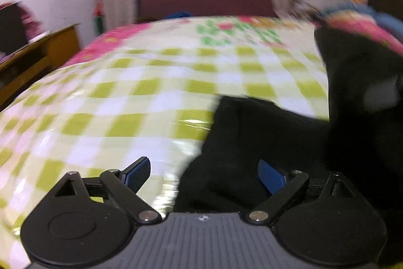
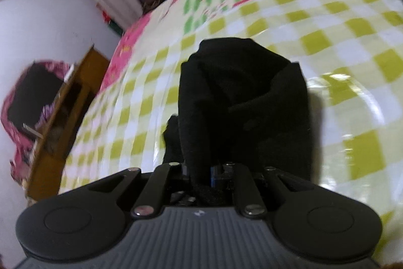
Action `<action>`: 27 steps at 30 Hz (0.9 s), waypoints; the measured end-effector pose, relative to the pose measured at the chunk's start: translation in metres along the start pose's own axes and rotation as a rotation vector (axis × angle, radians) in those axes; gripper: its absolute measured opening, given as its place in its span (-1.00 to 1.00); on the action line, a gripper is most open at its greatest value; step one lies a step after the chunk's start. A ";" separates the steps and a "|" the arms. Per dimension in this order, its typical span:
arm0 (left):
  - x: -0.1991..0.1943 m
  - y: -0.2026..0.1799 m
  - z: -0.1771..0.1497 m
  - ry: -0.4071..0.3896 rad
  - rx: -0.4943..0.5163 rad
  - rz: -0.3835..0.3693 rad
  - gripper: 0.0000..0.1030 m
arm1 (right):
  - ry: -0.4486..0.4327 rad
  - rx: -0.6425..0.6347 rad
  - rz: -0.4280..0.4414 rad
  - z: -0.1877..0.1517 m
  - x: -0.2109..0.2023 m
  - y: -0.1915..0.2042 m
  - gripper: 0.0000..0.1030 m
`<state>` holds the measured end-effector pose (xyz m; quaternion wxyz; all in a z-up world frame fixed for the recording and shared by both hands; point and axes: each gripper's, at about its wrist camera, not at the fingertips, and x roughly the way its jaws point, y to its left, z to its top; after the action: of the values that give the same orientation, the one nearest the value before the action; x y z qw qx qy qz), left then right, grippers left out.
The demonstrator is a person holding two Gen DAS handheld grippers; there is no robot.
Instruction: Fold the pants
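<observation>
Checked bedspread fills the left wrist view, window behind it; the left gripper hangs with jaws spread, empty, black pants lying on the bedspread under its right finger. Over on the right wrist view, the right gripper is pinching the pants, cloth bunched above the bedspread.

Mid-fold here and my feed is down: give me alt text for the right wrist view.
The right gripper is shut on a fold of the black pants, which bunch up in front of it over the checked bedspread. A wooden table stands beside the bed at left.
</observation>
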<state>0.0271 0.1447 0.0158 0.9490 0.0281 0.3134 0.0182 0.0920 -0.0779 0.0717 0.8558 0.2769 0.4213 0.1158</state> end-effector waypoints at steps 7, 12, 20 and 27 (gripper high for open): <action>0.011 0.057 -0.006 0.036 -0.253 0.109 1.00 | 0.064 -0.135 -0.058 -0.011 0.031 0.040 -0.75; 0.029 0.067 -0.014 0.126 -0.296 0.136 0.90 | 0.098 -0.130 -0.081 -0.016 0.051 0.051 -0.75; 0.038 0.073 -0.019 0.184 -0.336 0.064 0.70 | 0.121 -0.047 -0.094 -0.006 0.077 0.058 -0.75; 0.038 0.078 -0.019 0.178 -0.357 0.074 0.70 | 0.123 -0.009 -0.116 -0.014 0.110 0.069 -0.61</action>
<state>0.0443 0.2254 -0.0170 0.9062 -0.1308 0.3864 0.1108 0.1513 0.0319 0.0320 0.8347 0.2407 0.4879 0.0849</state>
